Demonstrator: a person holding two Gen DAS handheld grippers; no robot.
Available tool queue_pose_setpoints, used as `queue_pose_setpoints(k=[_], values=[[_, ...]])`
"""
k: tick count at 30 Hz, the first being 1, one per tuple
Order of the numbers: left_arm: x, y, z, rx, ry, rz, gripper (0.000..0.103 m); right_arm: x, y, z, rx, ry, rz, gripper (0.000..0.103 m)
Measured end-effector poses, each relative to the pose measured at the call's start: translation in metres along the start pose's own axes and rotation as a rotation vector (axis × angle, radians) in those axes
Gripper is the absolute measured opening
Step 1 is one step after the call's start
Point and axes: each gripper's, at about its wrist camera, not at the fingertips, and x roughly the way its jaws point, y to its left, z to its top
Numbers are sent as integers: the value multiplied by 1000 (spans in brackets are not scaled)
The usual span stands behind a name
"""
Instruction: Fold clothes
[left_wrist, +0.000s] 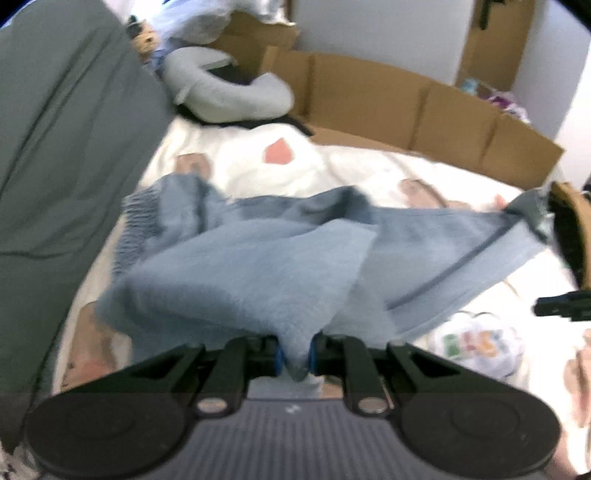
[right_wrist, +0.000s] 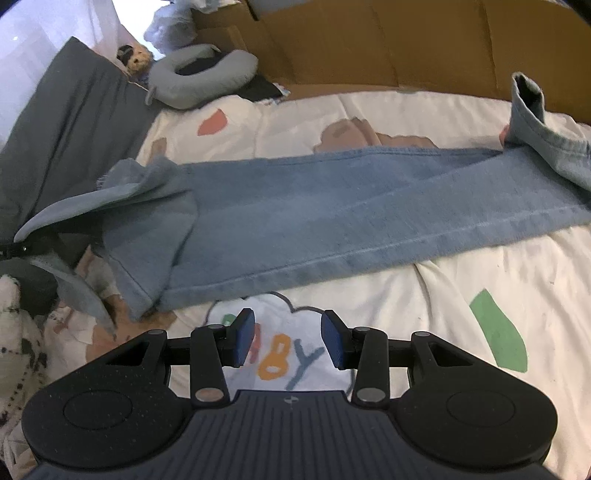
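A pair of light blue jeans (right_wrist: 332, 214) lies stretched across a cream printed bedspread (right_wrist: 461, 295). My left gripper (left_wrist: 295, 356) is shut on the leg end of the jeans (left_wrist: 258, 273) and holds it lifted over the rest of the fabric. In the right wrist view that lifted end shows at the far left (right_wrist: 110, 206). My right gripper (right_wrist: 288, 341) is open and empty, hovering over the bedspread just in front of the jeans' near edge. The jeans' other end curls up at the far right (right_wrist: 532, 122).
A grey pillow (left_wrist: 66, 129) lies along the left. A grey U-shaped neck pillow (right_wrist: 199, 79) and a small plush toy (right_wrist: 135, 57) sit at the head. Cardboard panels (left_wrist: 406, 107) line the far side of the bed.
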Motion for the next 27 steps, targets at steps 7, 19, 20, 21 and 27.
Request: queue_pose_setpoints(k=[7,19,20,21,27], values=[[-1,-57,14,29,-4,-127,13,-11,24,0,-64,-28,119,63],[1,-114,34,37,0,-268,13,-9,74,-5,-228,-35,265,68],[0,-117,34,35,1,-278,13,-9,77,-5,-245,-36,266,68],[0,-120,35,29,1,-292,13,-9,80,-5,-262,-37,267,68],[-8,-137,34,26,8,-361,13,-4,97,2,-351,-52,279,68]])
